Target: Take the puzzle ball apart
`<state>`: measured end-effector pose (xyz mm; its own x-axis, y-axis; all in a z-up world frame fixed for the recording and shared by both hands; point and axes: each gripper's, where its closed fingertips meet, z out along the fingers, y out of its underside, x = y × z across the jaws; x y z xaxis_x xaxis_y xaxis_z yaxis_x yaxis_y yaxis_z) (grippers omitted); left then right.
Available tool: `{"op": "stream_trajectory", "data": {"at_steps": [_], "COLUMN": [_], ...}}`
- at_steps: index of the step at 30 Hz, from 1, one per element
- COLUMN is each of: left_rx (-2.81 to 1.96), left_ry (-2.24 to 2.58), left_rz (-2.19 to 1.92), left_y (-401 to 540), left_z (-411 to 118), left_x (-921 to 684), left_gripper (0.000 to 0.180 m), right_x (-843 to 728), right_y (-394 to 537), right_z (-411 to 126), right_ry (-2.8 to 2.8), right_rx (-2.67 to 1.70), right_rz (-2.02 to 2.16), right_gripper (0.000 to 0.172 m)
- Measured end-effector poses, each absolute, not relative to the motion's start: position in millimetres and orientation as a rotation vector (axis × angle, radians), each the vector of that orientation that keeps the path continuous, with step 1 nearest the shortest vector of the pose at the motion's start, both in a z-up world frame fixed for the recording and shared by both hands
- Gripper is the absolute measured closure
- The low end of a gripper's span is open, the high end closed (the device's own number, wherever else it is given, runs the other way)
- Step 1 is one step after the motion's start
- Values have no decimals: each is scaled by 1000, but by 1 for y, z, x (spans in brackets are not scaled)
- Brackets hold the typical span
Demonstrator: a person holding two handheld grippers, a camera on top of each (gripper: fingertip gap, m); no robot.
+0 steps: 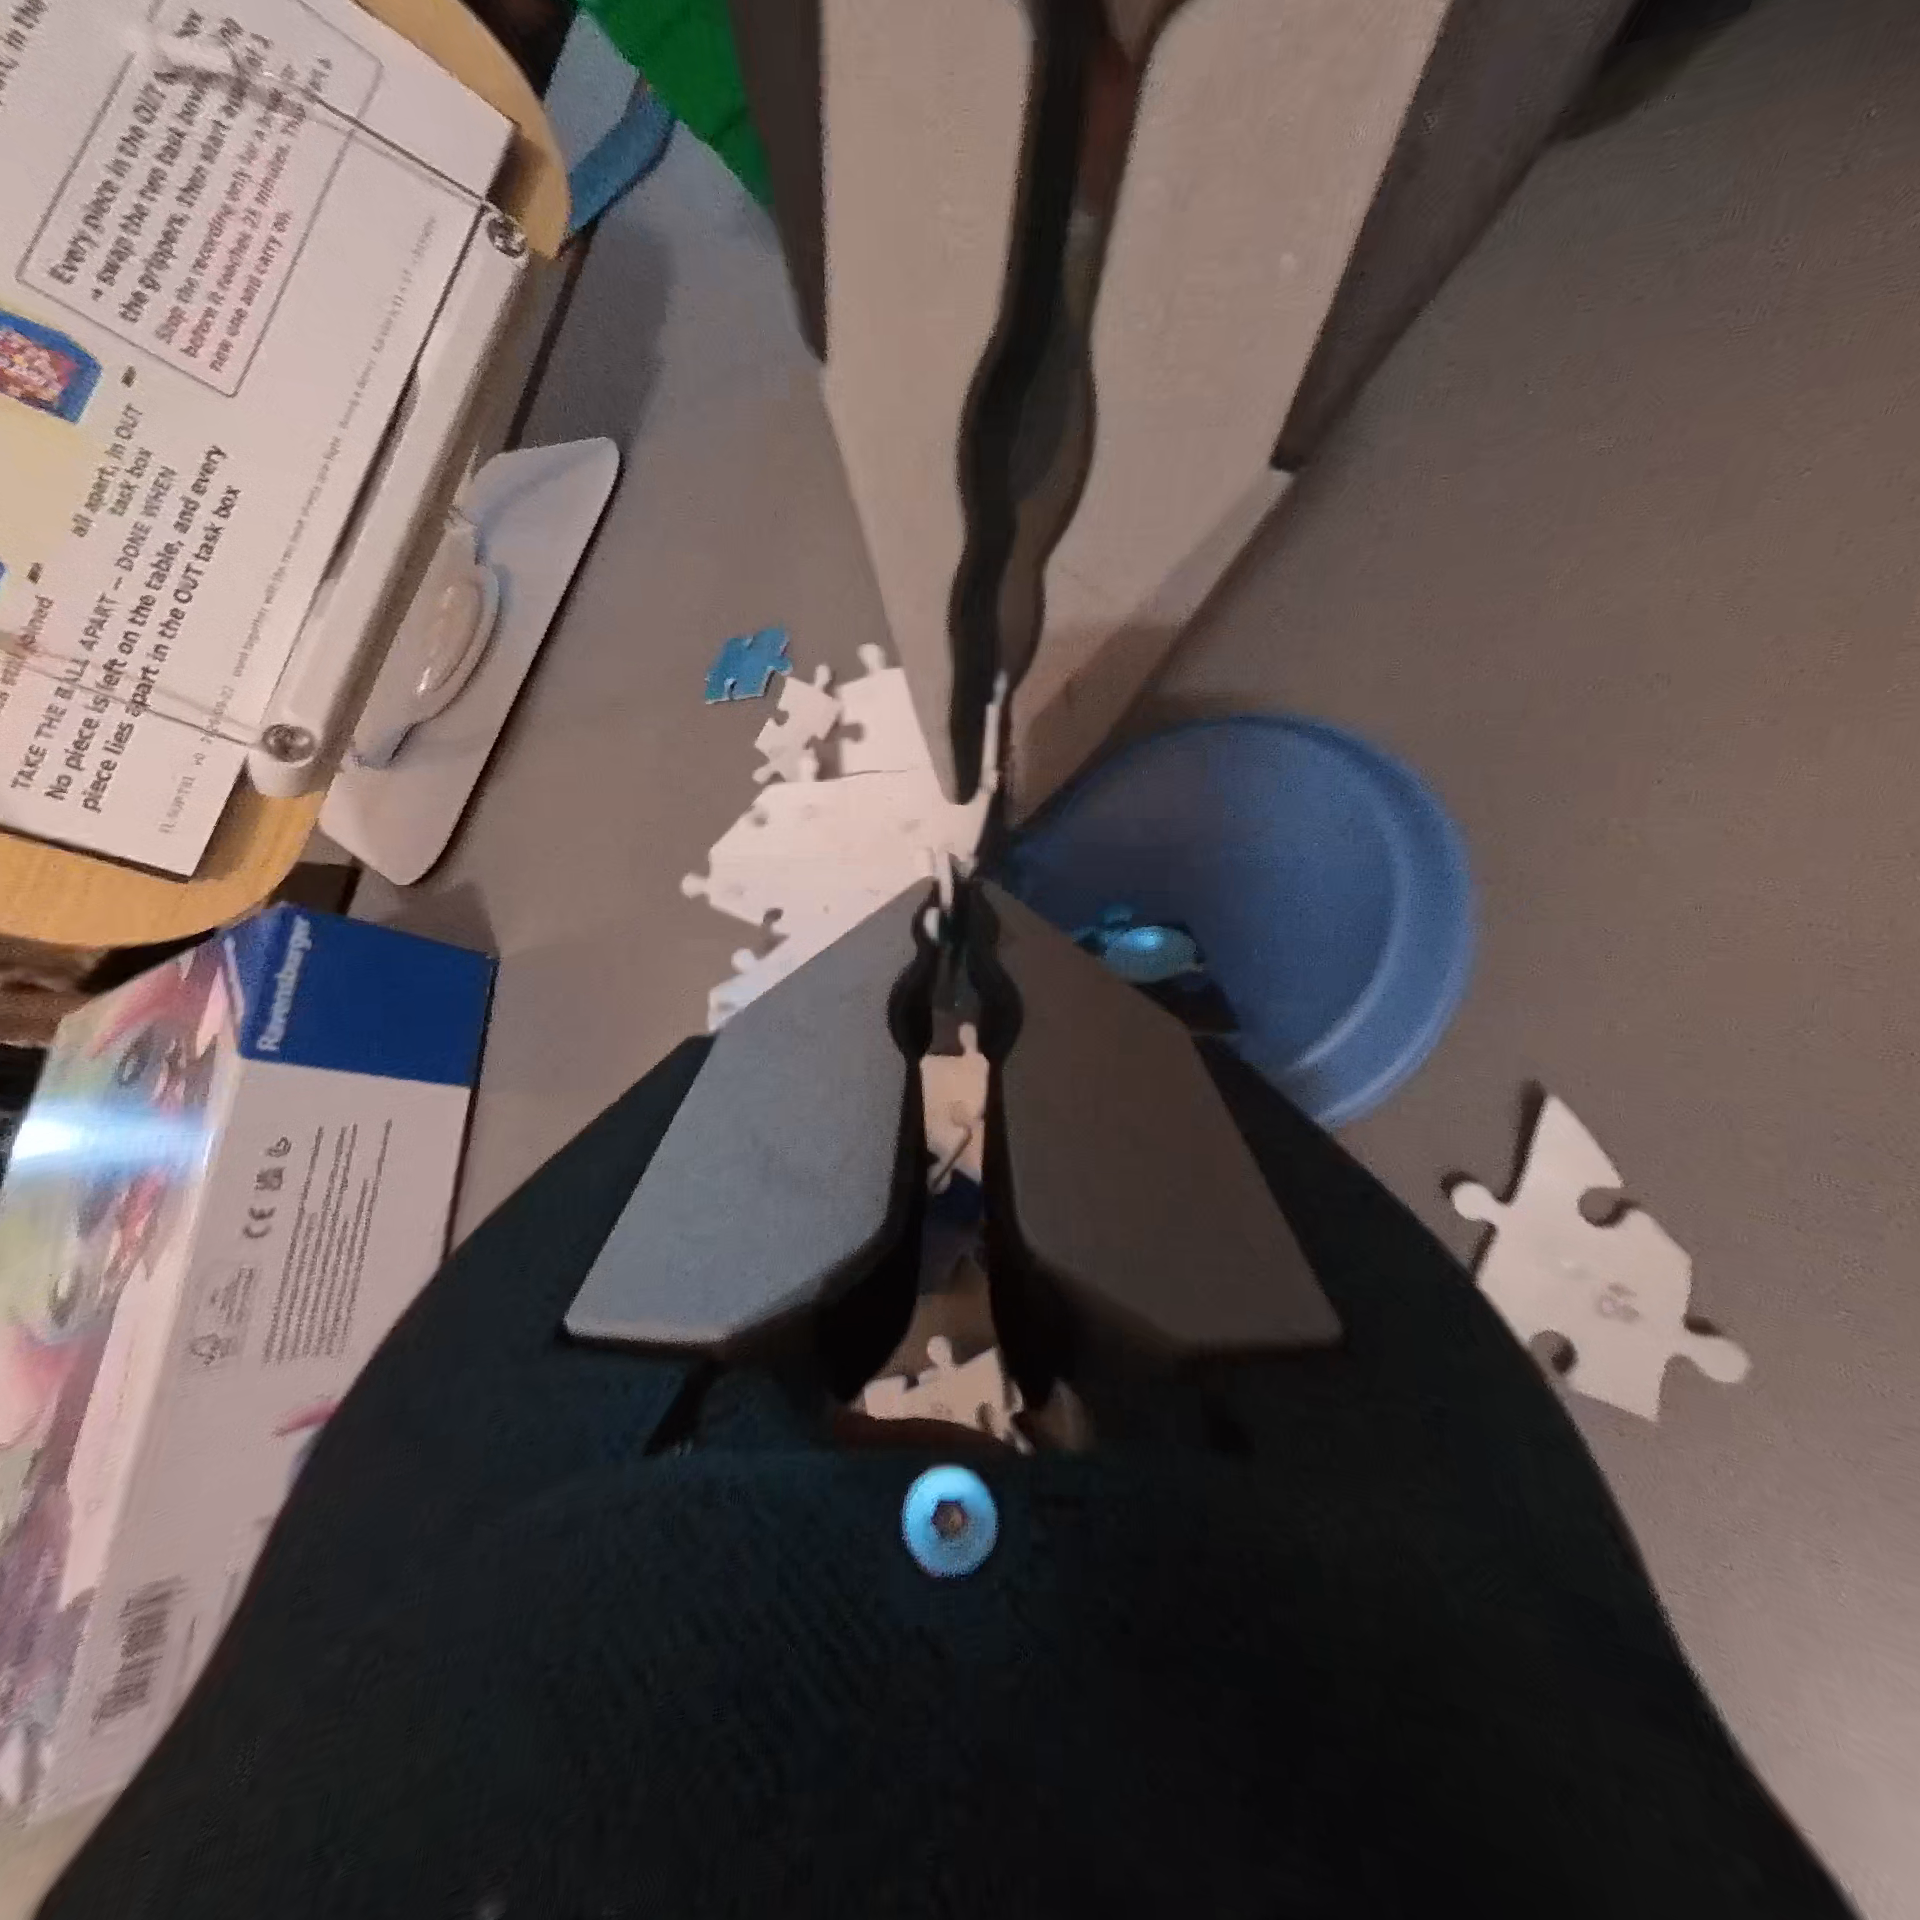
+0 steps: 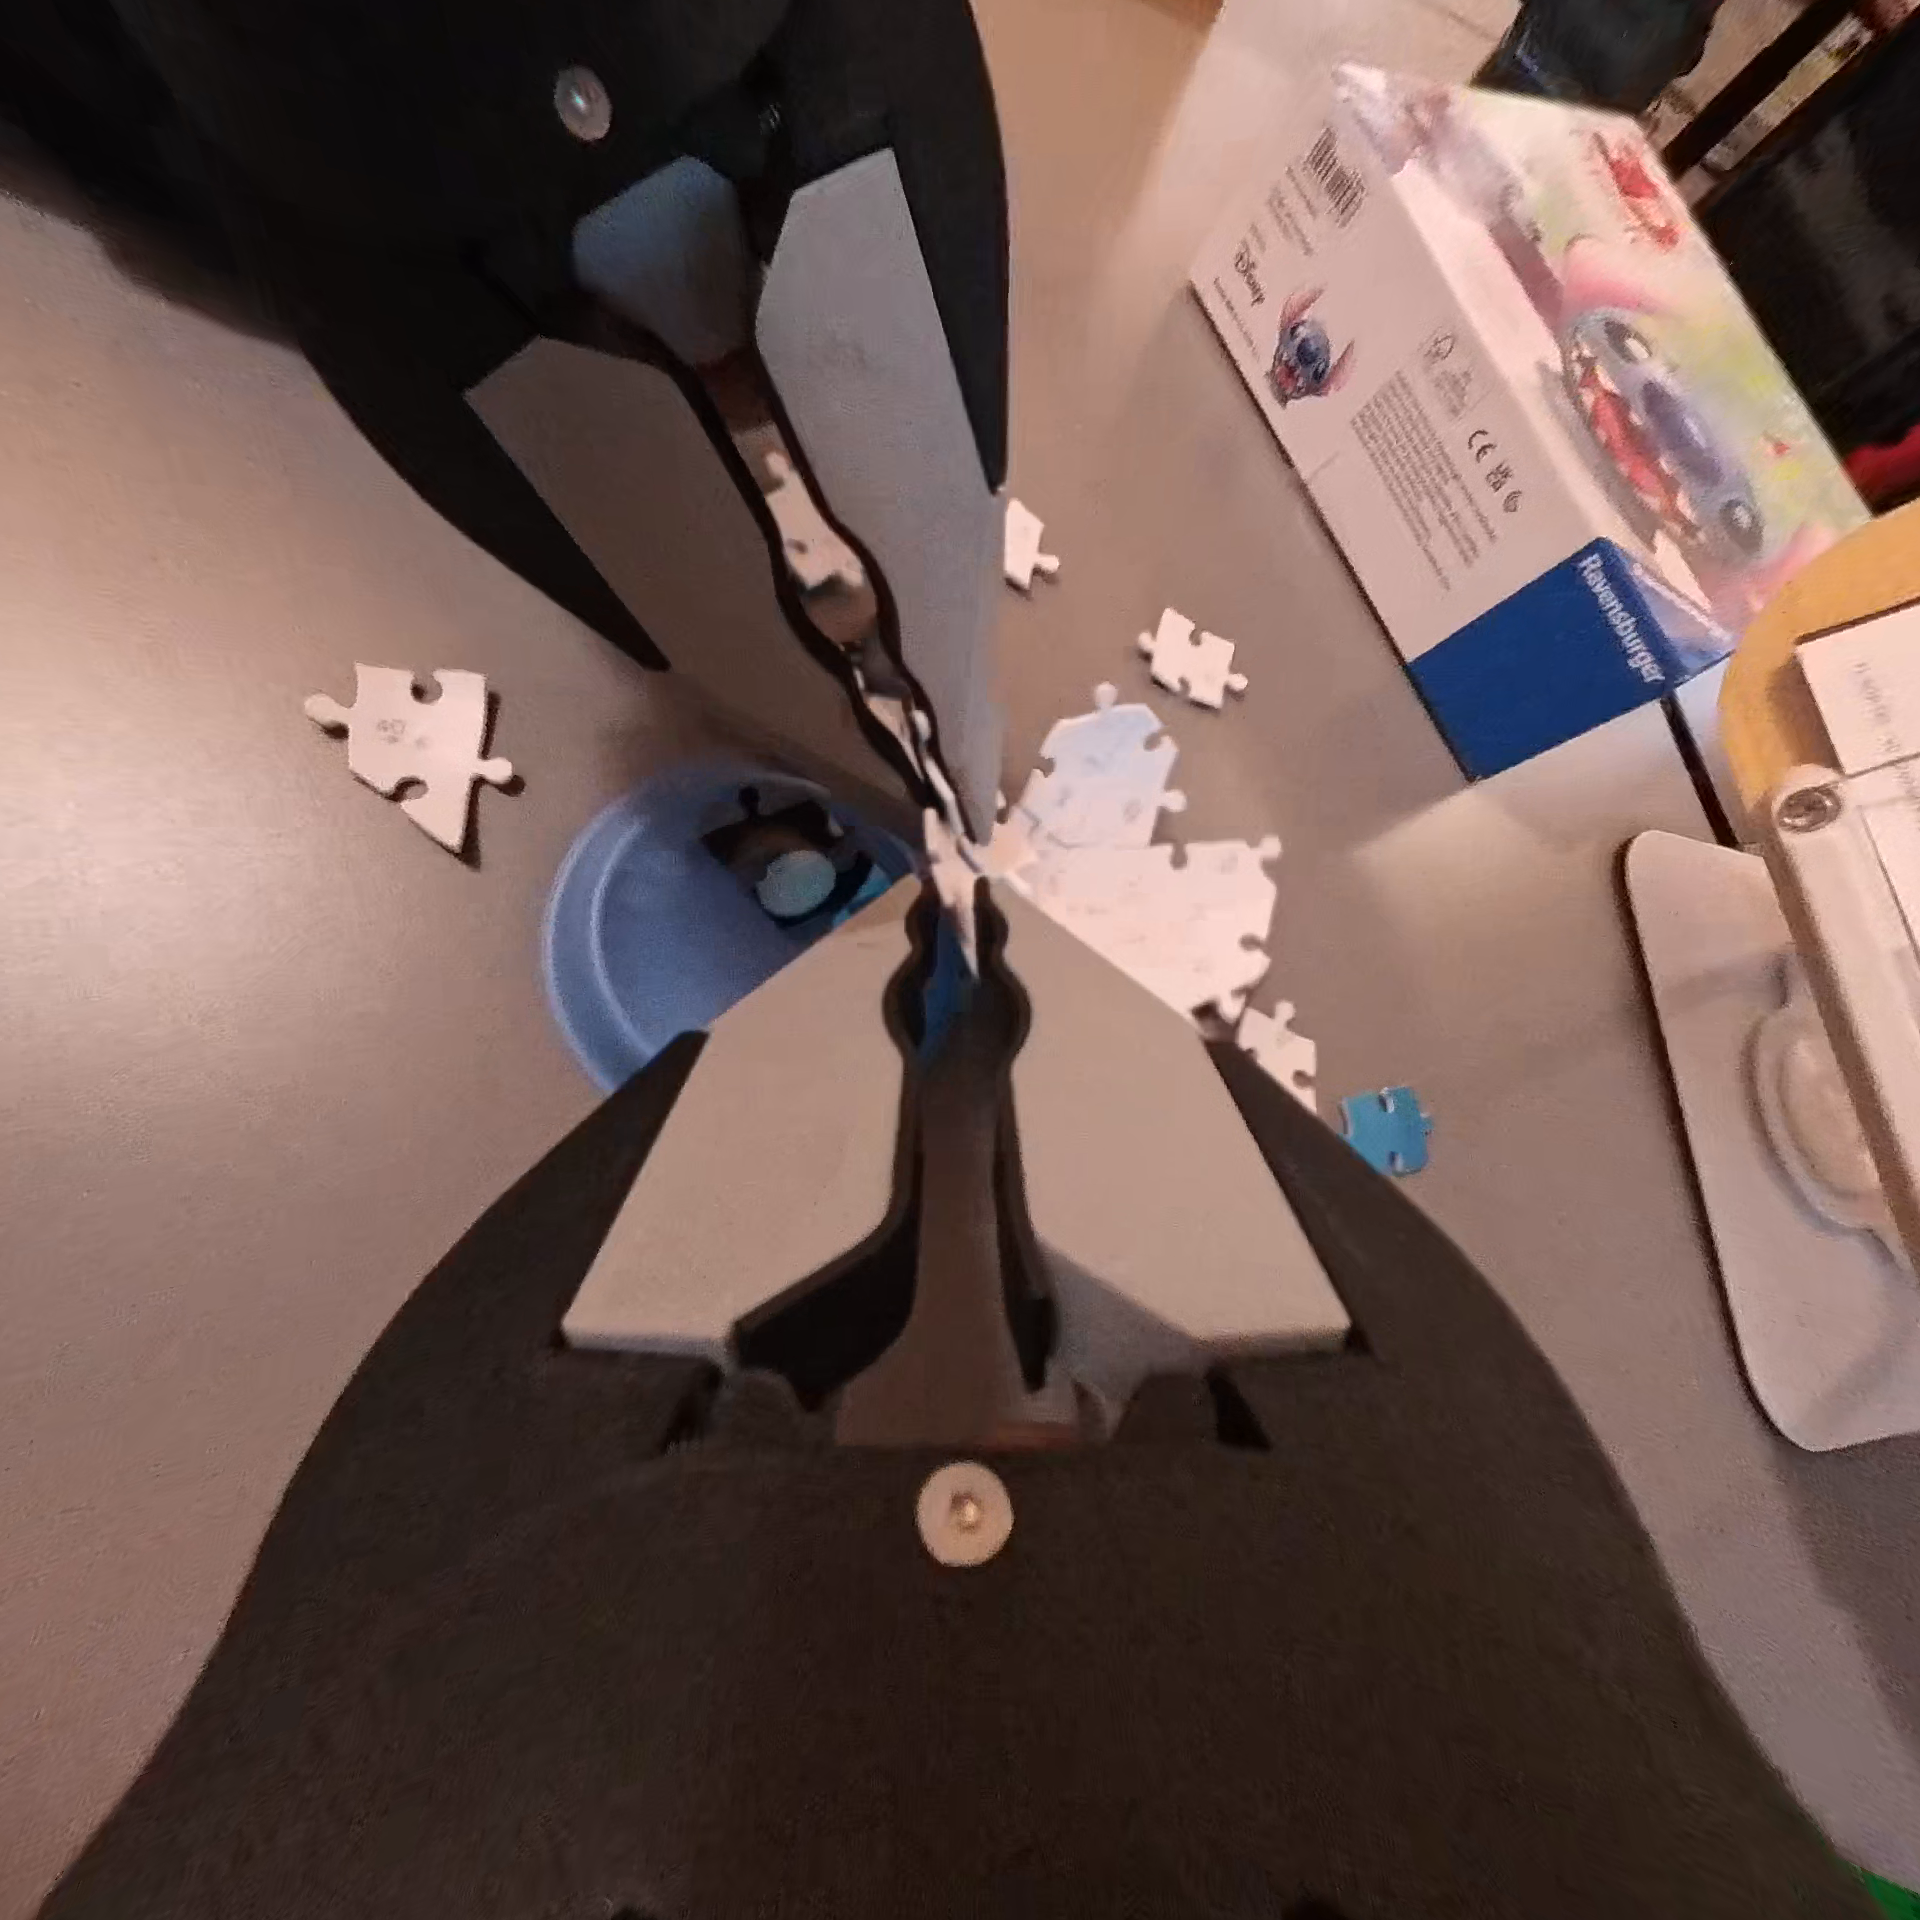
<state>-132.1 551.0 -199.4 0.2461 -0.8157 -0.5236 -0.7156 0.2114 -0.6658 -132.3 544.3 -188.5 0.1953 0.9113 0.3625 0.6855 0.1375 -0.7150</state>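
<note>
My left gripper [image 1: 958, 909] and my right gripper [image 2: 961, 909] meet tip to tip above the grey table [image 1: 1662, 623]. Both are shut on a small white-backed puzzle bit [image 2: 954, 862], held edge-on between the two pairs of tips. It shows as a thin white strip in the left wrist view [image 1: 947, 870]. The right gripper [image 1: 982, 800] enters the left wrist view from the top. The left gripper [image 2: 951, 816] enters the right wrist view from the top. Below the tips are a blue bowl [image 1: 1299, 883] and a joined white puzzle cluster [image 1: 831, 842].
The blue bowl [image 2: 644, 935] holds a few dark and blue pieces. Loose white pieces [image 1: 1590, 1288] [image 2: 1190, 655] and a blue piece [image 1: 746, 665] lie on the table. A puzzle box [image 1: 260, 1195], a printed card on a wooden stand [image 1: 208, 416] and a white mat [image 1: 488, 644] stand nearby. Both grippers' tips are close together, under 4 cm apart.
</note>
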Motion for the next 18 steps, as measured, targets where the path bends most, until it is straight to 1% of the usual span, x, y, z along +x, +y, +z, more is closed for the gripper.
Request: {"op": "stream_trajectory", "data": {"at_steps": [6,8,10,12,14,15,18], "left_rx": [-1717,-1654,-1474,-1528,-1597,-1577,-1417], "left_ry": [1113,1044,1139,1225,1247,1278,1209], "left_rz": [-631,-607,-720,-684,-669,-712,-575], "left_y": [555,561,536,529,532,525,535], "left_z": [-164,-150,-125,-142,-167,-169,-139], "left_x": [-127,-132,-129,-131,-129,-122,-119], "left_gripper": [180,180,180,180,180,180,180], "right_x": [-131,-117,-90,-87,-96,-104,-117], "right_y": [544,557,582,568,549,539,535], "right_z": [-154,-154,-150,-129,-127,-129,-135], "right_ry": [-1230,-1053,-858,-883,-977,-1009,-989], "right_rx": [-1653,-1806,-1859,-1779,-1783,-1809,-1826], "right_rz": [587,793,882,1026,1103,1189,1351], "right_gripper": [172,172,172,172,172,172,172]}}
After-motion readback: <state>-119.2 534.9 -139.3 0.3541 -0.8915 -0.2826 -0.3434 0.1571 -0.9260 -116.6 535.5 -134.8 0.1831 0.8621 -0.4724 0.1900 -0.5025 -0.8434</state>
